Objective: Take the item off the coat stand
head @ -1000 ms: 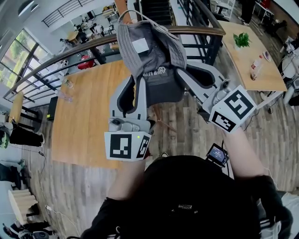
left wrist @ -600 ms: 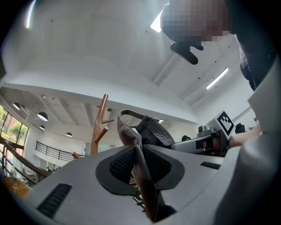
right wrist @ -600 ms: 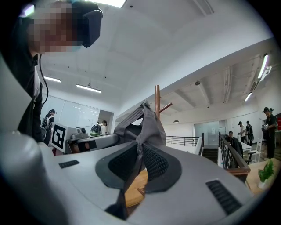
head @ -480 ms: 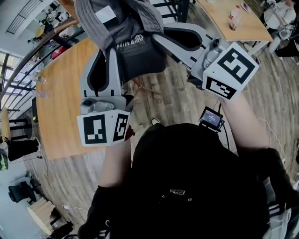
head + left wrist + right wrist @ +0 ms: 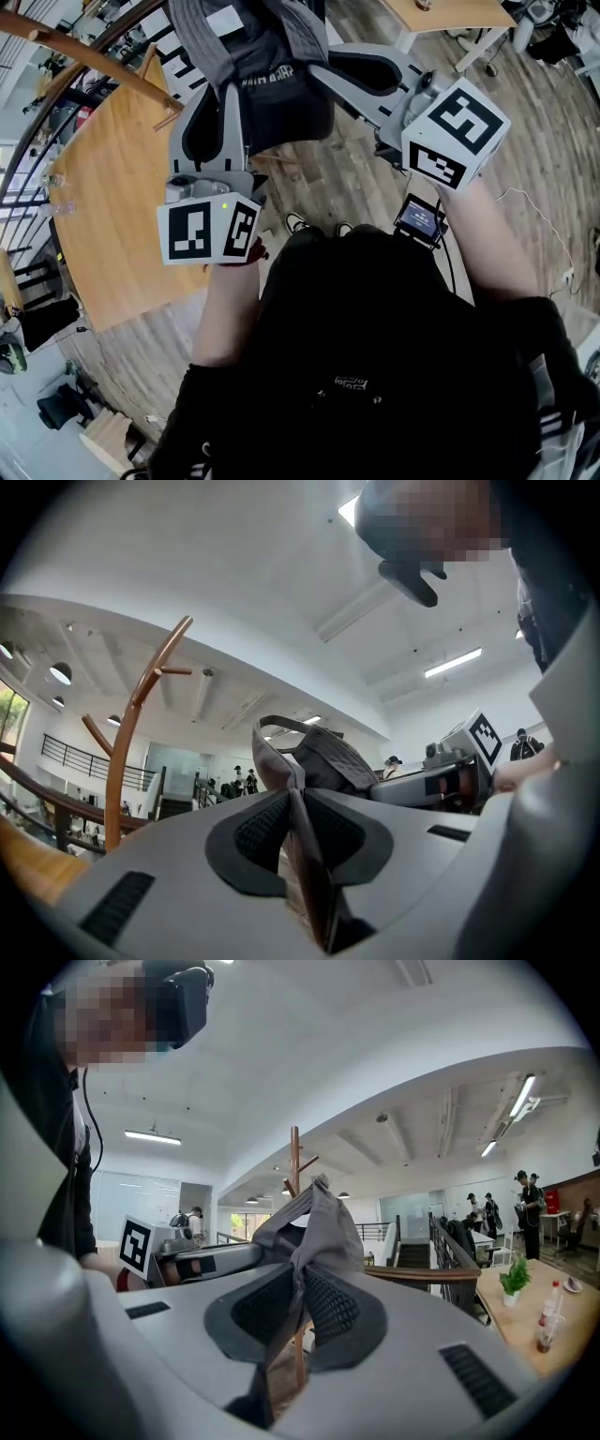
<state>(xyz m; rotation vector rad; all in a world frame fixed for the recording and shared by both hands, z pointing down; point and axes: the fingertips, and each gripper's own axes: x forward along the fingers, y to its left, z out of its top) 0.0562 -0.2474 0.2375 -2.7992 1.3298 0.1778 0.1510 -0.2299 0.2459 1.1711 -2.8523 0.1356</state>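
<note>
The wooden coat stand (image 5: 122,761) rises at my far left, apart from the grey fabric item (image 5: 253,47). My left gripper (image 5: 295,803) is clamped on one edge of that item, the cloth pinched between its pads. The item hangs between both grippers, in front of me above the wooden floor (image 5: 319,178). My right gripper (image 5: 298,1283) is closed on its other edge.

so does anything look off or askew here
Nothing stands out. The grey fabric item hangs bunched between the left gripper and the right gripper, both shut on it, apart from the wooden coat stand, which looks intact.
</note>
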